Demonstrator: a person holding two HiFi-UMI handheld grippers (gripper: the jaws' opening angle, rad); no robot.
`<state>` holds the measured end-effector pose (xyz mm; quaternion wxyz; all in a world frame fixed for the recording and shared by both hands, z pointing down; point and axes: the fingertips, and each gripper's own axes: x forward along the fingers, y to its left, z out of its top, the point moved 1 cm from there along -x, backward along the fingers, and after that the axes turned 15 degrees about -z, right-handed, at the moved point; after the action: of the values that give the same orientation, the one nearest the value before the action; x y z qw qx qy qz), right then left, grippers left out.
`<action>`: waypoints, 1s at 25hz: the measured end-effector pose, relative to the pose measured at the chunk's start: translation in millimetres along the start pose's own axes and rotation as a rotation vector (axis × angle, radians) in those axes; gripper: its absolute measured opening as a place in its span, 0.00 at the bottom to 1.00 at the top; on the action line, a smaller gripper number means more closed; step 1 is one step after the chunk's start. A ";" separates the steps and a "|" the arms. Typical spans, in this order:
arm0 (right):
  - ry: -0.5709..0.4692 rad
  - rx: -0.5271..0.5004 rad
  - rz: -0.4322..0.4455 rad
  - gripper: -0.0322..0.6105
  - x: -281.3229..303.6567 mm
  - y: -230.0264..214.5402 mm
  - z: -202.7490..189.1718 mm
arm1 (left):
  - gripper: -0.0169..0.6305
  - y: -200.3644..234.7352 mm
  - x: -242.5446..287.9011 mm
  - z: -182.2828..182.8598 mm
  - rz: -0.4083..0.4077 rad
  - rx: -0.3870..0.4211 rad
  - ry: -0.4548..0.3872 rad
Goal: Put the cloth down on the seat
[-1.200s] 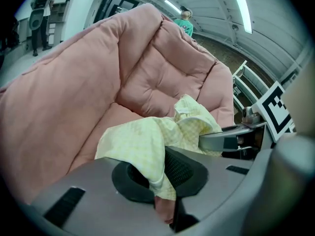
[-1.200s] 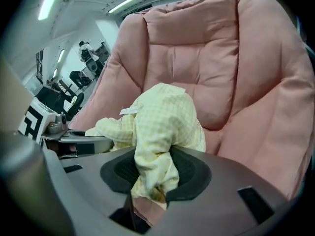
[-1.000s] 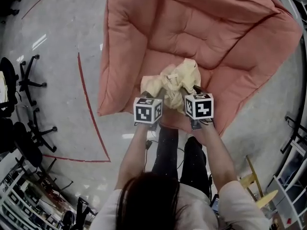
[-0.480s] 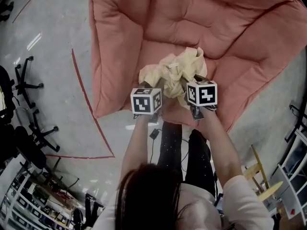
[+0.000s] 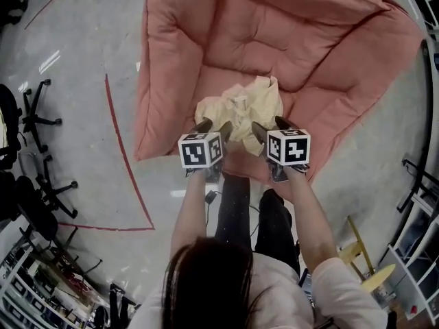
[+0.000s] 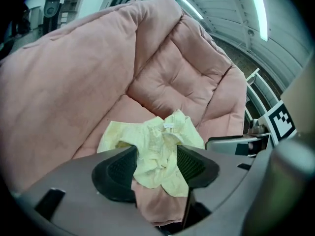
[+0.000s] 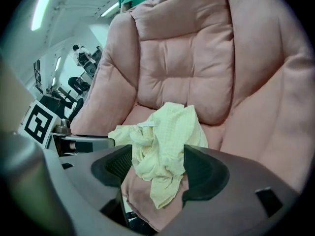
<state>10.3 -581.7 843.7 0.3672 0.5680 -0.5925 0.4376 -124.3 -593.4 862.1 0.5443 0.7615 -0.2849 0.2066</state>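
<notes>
We find the seat (image 5: 214, 91) walled on three sides by its padded arms (image 5: 168, 67) and back (image 5: 281, 26), so the way in lies only over the front edge or from above. The crumpled cloth (image 5: 241, 105) fills the front middle, with bare cushion beside it.

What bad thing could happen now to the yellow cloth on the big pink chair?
1. The cloth lies bunched near the front edge of the seat, and one corner seems to droop over it, so it might slide off.
2. The left gripper and right gripper have just opened their jaws, and folds of cloth still sit between them. Pulling back could snag and drag it.
</notes>
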 end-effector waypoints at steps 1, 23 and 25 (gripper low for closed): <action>-0.014 -0.009 0.001 0.53 -9.1 0.5 4.3 | 0.41 -4.6 -7.6 2.5 0.001 -0.009 -0.020; -0.282 -0.126 0.125 0.47 -231.8 15.4 11.3 | 0.33 -190.6 -146.0 3.1 -0.002 0.108 -0.303; -0.312 -0.124 0.110 0.37 -248.4 11.2 5.2 | 0.32 -207.6 -151.4 -9.5 -0.006 0.124 -0.295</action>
<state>20.6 -499.5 609.2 0.2808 0.5721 -0.6983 0.3259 -101.4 -501.9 622.9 0.4491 0.8166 -0.3460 0.1082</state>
